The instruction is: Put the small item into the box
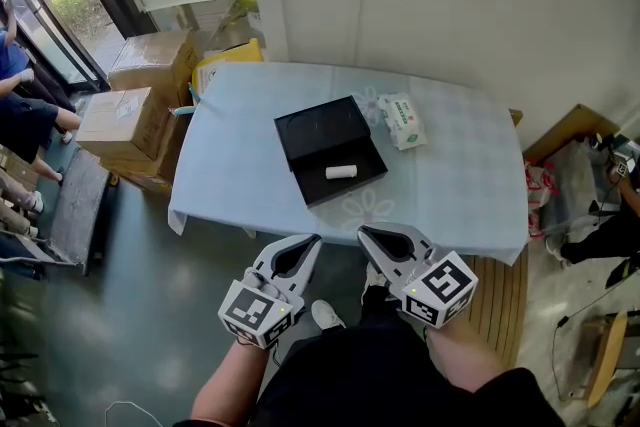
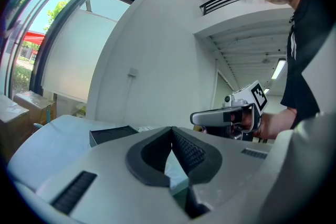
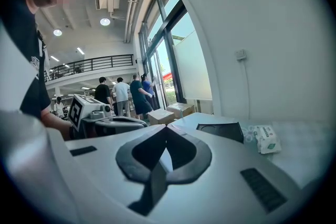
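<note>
A flat black box [image 1: 318, 133] lies open in the middle of the table [image 1: 240, 165], which has a pale blue cloth on it. A small white cylinder [image 1: 341, 172] rests inside the box's near half. Both grippers are held close to my body, short of the table's front edge and apart from the box. My left gripper [image 1: 313, 241] is shut and empty, its tips touching [image 2: 171, 129]. My right gripper [image 1: 364, 233] is also shut with nothing in it [image 3: 166, 127]. Each gripper view shows the box [image 2: 111, 135] [image 3: 229, 131] ahead, with the other gripper to the side.
A green-and-white tissue pack [image 1: 402, 120] [image 3: 268, 139] lies just right of the box. Cardboard boxes [image 1: 130, 120] are stacked on the floor to the table's left. People stand by the windows [image 3: 123, 94]. A wooden board [image 1: 500, 300] sits at the table's right front.
</note>
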`<state>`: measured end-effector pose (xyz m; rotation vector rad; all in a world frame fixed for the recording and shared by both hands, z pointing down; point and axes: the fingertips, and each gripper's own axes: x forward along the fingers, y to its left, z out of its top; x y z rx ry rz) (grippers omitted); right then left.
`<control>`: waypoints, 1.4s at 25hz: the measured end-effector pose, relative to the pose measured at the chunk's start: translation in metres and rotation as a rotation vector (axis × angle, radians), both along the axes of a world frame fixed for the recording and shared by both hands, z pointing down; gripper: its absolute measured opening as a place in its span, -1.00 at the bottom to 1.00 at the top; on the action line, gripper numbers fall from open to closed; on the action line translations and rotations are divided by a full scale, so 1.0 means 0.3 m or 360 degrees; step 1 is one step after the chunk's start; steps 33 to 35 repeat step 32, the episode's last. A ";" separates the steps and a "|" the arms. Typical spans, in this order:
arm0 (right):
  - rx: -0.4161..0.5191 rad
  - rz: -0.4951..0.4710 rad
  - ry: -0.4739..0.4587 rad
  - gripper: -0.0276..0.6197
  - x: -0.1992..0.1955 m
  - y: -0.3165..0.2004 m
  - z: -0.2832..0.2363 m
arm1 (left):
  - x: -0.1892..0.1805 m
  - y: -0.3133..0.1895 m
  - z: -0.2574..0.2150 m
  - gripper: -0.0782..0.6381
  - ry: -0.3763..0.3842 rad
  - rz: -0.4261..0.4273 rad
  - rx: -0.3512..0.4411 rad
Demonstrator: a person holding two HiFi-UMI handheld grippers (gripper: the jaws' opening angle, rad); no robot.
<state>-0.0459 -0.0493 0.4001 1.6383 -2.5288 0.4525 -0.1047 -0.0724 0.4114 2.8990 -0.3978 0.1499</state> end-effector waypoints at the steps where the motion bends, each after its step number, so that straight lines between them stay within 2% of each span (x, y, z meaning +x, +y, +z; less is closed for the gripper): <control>1: 0.0002 -0.0006 -0.0002 -0.89 -0.004 0.006 0.001 | -0.003 0.003 -0.002 -0.76 -0.0003 -0.0005 0.0000; 9: 0.0013 -0.0047 0.0005 -0.89 -0.036 0.039 -0.010 | -0.006 0.036 -0.021 -0.76 0.0008 -0.0013 0.0011; 35: 0.0031 -0.0031 -0.0015 -0.89 -0.001 0.073 -0.037 | 0.040 0.073 -0.035 -0.76 -0.0007 0.0026 0.0037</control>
